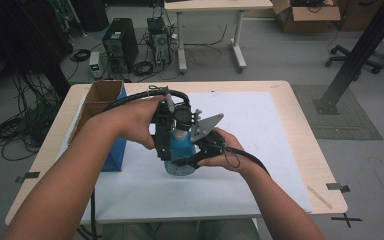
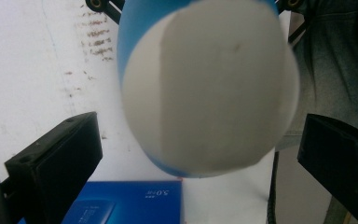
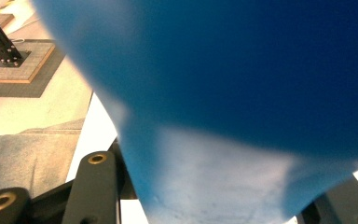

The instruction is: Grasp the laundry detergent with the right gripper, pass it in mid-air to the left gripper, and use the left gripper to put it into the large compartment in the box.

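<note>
between both grippers, blue bottle: left fingers apart, right fingers unclear.

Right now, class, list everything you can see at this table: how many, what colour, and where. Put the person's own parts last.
Bottle: one, blue with a pale label, mid-table between both grippers.
Box: one, brown card, open, table's left edge.
Blue pack: one, beside the box.
Mat: one, white, covering the tabletop.
Table: one, light wood.
Left gripper: one, black, fingers apart beside the bottle.
Right gripper: one, black, at the bottle.
Hands: two, holding the grippers.
</note>
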`<state>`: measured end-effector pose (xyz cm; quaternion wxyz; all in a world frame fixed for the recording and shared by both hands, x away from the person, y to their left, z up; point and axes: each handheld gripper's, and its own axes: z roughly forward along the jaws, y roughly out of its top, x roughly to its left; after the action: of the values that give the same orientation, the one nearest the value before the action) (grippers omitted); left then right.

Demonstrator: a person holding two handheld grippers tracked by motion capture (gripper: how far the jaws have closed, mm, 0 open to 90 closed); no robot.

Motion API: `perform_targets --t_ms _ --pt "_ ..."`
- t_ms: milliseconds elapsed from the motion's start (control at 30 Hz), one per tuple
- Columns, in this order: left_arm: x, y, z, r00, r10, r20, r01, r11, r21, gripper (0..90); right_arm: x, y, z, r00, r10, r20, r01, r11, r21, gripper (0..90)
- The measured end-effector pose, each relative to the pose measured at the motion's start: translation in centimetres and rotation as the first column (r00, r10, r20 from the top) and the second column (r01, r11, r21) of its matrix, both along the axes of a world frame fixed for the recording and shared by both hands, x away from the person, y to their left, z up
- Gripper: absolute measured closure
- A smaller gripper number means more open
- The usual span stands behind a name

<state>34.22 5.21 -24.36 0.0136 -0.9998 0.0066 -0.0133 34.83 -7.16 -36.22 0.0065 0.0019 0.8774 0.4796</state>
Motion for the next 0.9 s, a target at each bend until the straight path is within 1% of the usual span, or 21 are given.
perform_targets --t_ms 200,367,433,467,533,667,700,767,800,867,900 --pt "-0.08 0.05 -0.15 1.0 0.004 0.0 -0.004 0.9999 -0.01 0.2 -0.11 0.51 -0.35 1.0 -0.007 0.005 0.007 1.0 0.005 45.6" --pt "-0.11 -0.01 -0.33 1.0 0.001 -0.001 -0.001 1.0 -0.007 0.2 -0.19 0.82 -0.51 0.9999 -0.016 -0.001 0.016 1.0 0.002 45.6" --pt "-0.12 -0.04 -0.39 1.0 0.0 -0.002 0.0 0.9999 -0.014 0.2 -0.18 0.94 -0.51 0.9999 -0.016 -0.003 0.016 1.0 0.004 45.5" --pt "-0.12 -0.05 -0.42 1.0 0.001 -0.001 -0.001 0.9999 -0.014 0.2 -0.07 1.03 -0.53 0.9999 -0.012 0.009 0.012 1.0 0.014 45.6" --pt "-0.12 -0.06 -0.45 1.0 0.002 -0.001 -0.002 0.9999 -0.012 0.2 -0.11 1.01 -0.49 0.9999 -0.015 0.004 0.015 1.0 0.01 45.5" --pt "-0.06 -0.11 -0.75 1.0 0.008 -0.005 -0.008 0.9998 -0.021 0.2 0.06 1.0 -0.44 0.9997 -0.015 0.021 0.014 1.0 0.016 45.5" --pt "-0.04 -0.17 -0.73 1.0 0.006 -0.003 -0.006 0.9998 -0.017 0.2 0.06 0.99 -0.44 0.9997 -0.015 0.021 0.014 1.0 0.016 45.5" --pt "-0.05 -0.29 -0.76 1.0 0.004 -0.004 -0.004 0.9997 -0.024 0.2 0.08 0.98 -0.44 0.9996 -0.014 0.024 0.014 1.0 0.015 45.5" --pt "-0.05 -0.29 -0.76 1.0 0.004 -0.004 -0.004 0.9997 -0.024 0.2 0.08 0.98 -0.44 0.9996 -0.014 0.024 0.014 1.0 0.015 45.5" --pt "-0.05 -0.45 -0.79 1.0 0.002 -0.002 -0.002 0.9997 -0.023 0.4 -0.09 1.02 -0.41 0.9999 -0.015 0.003 0.014 1.0 0.021 45.5" --pt "-0.06 -0.47 -0.87 1.0 0.004 -0.003 -0.004 0.9996 -0.029 0.4 -0.1 1.03 -0.42 0.9998 -0.018 0.005 0.018 1.0 0.021 45.5"
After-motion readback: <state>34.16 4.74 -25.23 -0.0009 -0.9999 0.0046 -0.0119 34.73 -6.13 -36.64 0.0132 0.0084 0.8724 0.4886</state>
